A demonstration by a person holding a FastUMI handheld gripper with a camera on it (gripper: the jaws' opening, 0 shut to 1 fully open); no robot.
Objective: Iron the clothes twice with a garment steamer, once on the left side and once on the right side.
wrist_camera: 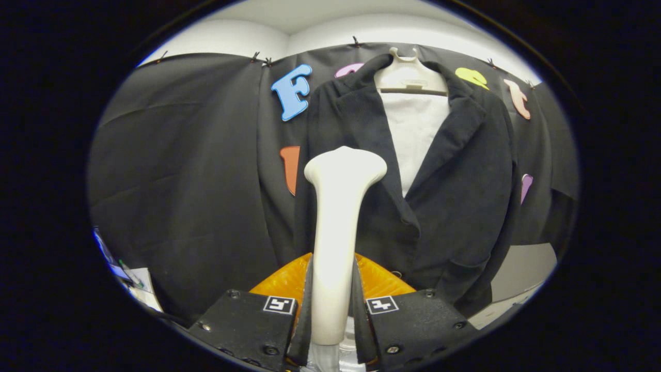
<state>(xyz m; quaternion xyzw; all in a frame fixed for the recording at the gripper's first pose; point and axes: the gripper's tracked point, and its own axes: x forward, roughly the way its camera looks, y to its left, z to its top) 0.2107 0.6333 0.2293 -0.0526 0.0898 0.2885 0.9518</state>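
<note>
The jaws stood nearly closed, both fingers pressed against the sides of the pale handle of the garment steamer, so the gripper had a firm hold of it. The steamer rose upright from between the fingers, and its flared head sat in front of the left lapel area of the dark jacket. The steamer's lower end was cut off below the fingers, where only a bit of clear tube or hose could be made out; what it joined to was hidden.

To the left of the jacket, black cloth hung in folds, and low beside it some papers or small items were too blurred and too cropped to identify. Just behind the steamer's handle, an orange ribbed piece showed on both sides of it; most of it was covered by the fingers, so its shape could not be told.

The jacket hung on a pale hanger, open at the front over a white garment. Its hem was partly hidden by the right finger. Right of the jacket, a light wall or panel showed below the cloth.
</note>
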